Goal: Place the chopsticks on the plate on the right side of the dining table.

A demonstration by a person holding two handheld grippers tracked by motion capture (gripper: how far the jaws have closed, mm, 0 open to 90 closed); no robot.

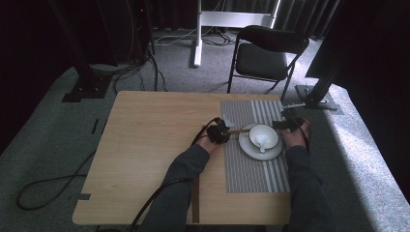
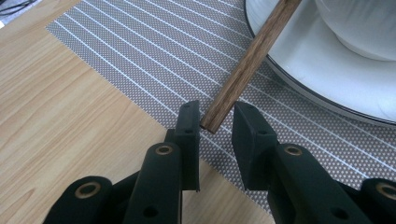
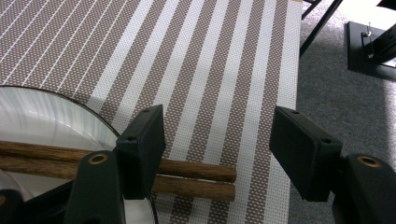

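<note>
Between the two black jaws of the left gripper (image 2: 217, 112) lies the butt end of a wooden chopstick (image 2: 247, 65). The jaws stand a little apart, and daylight shows on the side toward the right-hand jaw, so nothing is pinched. From there the stick runs toward 1 o'clock and climbs onto the rim of the white plate (image 2: 317, 70).

In the high view this gripper sits at 9 o'clock of the plate and the right gripper (image 1: 289, 123) at about 2 o'clock. The white bowl (image 1: 263, 133) with its spoon (image 1: 261, 141) stands in the plate's middle.

The right gripper (image 3: 219, 119) has its jaws spread wide. The pair of chopsticks (image 3: 196, 177) comes off the plate rim at its 9 o'clock side, passes behind one jaw and ends on the striped placemat (image 3: 224, 70), clear of the other jaw.

The step looks like laying the pair across the plate and evening it up. To do it well:

- Keep both grippers low and nudge, not grab. A squeeze on one end could lever the far end off the rim.
- Push along the stick's length from the left, with the right jaws as a stop so the tips finish flush.
- Stay clear of the bowl, which a swinging stick would knock.
- Back each gripper straight out along the stick's line.
</note>
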